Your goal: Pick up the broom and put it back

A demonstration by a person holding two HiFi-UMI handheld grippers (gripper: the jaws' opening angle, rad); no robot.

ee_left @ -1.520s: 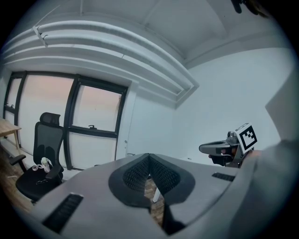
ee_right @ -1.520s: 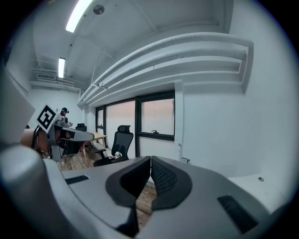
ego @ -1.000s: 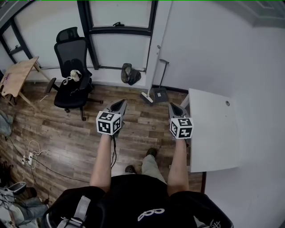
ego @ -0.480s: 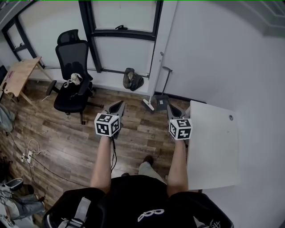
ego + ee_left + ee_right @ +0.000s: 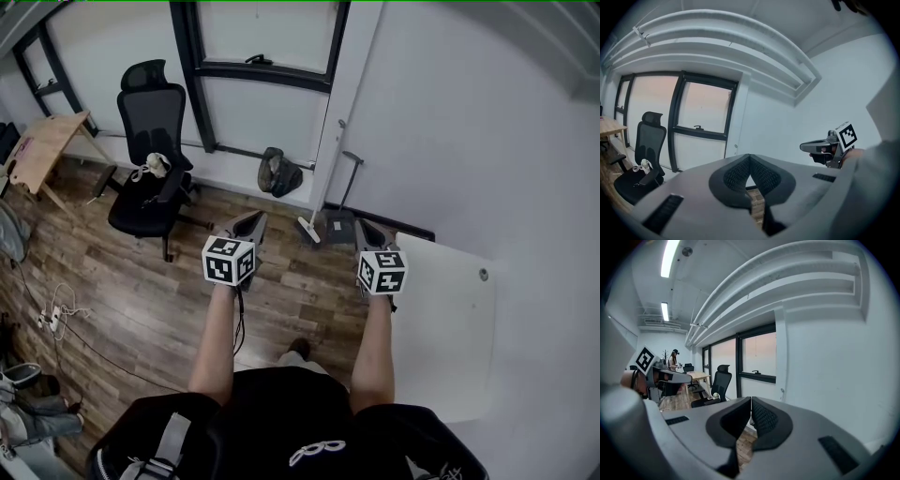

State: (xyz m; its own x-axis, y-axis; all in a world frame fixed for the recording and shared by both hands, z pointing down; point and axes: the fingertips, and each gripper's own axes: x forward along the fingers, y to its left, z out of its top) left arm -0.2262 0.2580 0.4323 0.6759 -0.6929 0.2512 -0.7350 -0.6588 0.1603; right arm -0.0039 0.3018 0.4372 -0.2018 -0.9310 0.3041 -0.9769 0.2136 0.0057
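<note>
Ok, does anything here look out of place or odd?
Nothing damaged or spilled. The broom rests with its head skewed on the floor beside the dustpan, a bag slumps under the window, and loose cables trail across the floor at left.

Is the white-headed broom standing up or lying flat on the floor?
Standing: the white-headed broom leans upright against the white wall, its head on the wooden floor.

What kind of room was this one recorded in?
Most likely an office: a black swivel chair and wooden desk by tall windows, plus a white table.
</note>
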